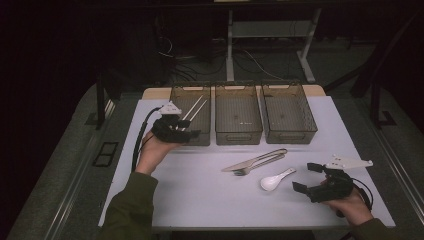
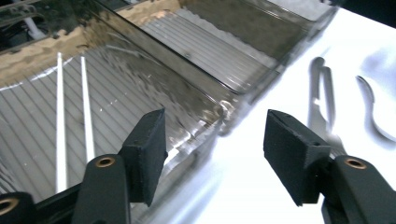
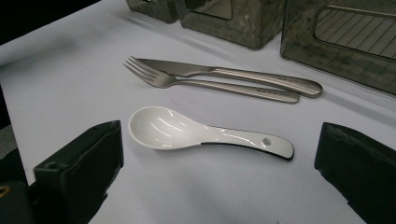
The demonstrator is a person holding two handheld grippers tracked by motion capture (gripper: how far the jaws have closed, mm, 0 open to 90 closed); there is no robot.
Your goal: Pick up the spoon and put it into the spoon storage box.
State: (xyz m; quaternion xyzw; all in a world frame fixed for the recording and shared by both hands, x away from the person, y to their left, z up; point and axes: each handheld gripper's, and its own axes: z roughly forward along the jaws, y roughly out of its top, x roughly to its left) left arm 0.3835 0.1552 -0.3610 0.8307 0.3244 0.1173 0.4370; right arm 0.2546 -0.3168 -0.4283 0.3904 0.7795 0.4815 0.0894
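Two white chopsticks (image 1: 195, 109) (image 2: 60, 121) lie in the left one of three smoky clear bins (image 1: 190, 135). My left gripper (image 1: 182, 131) (image 2: 215, 149) hovers at that bin's near right corner, open, with nothing between its jaws. On the white table lie a steel knife (image 1: 255, 161) (image 3: 233, 72) and fork (image 1: 245, 171) (image 3: 187, 83) side by side, with a white ceramic spoon (image 1: 276, 179) (image 3: 187, 130) nearer me. My right gripper (image 1: 306, 177) (image 3: 219, 163) rests low on the table just right of the spoon, open wide, jaws pointing at it without touching.
The middle bin (image 1: 238, 135) and right bin (image 1: 290, 136) stand behind the cutlery with nothing in them. The table's front edge (image 1: 250, 227) runs close below both hands. Desk legs and cables stand on the dark floor behind.
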